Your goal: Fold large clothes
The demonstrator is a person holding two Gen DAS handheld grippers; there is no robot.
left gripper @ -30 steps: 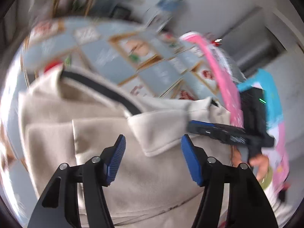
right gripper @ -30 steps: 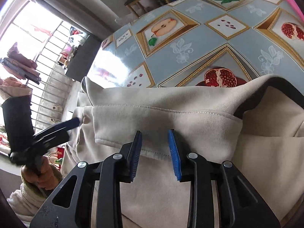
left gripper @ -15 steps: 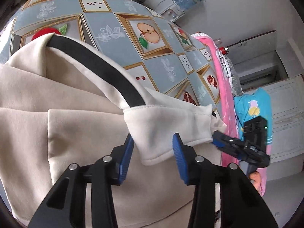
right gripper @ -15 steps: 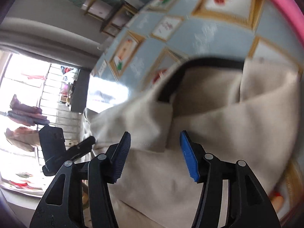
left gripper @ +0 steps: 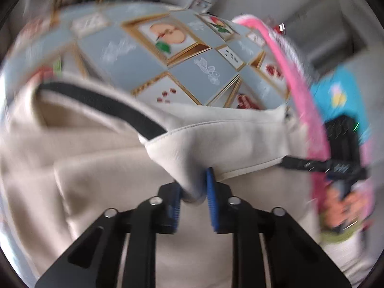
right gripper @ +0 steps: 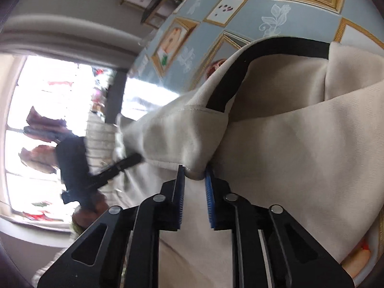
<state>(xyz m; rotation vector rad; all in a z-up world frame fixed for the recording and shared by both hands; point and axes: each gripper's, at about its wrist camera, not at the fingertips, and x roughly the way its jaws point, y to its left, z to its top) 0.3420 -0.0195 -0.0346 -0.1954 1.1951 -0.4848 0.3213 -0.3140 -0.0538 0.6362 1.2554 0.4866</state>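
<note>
A beige garment (left gripper: 108,168) with a black neck band (left gripper: 100,105) lies on the patterned tablecloth (left gripper: 134,72). In the left wrist view my left gripper (left gripper: 193,192) is closing, and a bunched fold of the beige edge is pinched between its blue pads. The right gripper (left gripper: 285,162) reaches the same edge from the right. In the right wrist view my right gripper (right gripper: 194,175) is closing too, its pads squeezing a fold of the beige garment (right gripper: 300,144) near the black band (right gripper: 276,45). The left gripper (right gripper: 134,159) shows at the left.
A pink cloth (left gripper: 300,84) and a blue one (left gripper: 340,91) hang past the table's right edge. A person's hand (left gripper: 340,206) holds the right gripper. A bright window (right gripper: 48,96) lies beyond the table's far side, and bare tablecloth (right gripper: 300,12) shows beyond the garment.
Both grippers went from open over the beige edge to closed on folds of it. The right gripper widened, swung across the garment, then closed. The left one came in closer to the fold.
</note>
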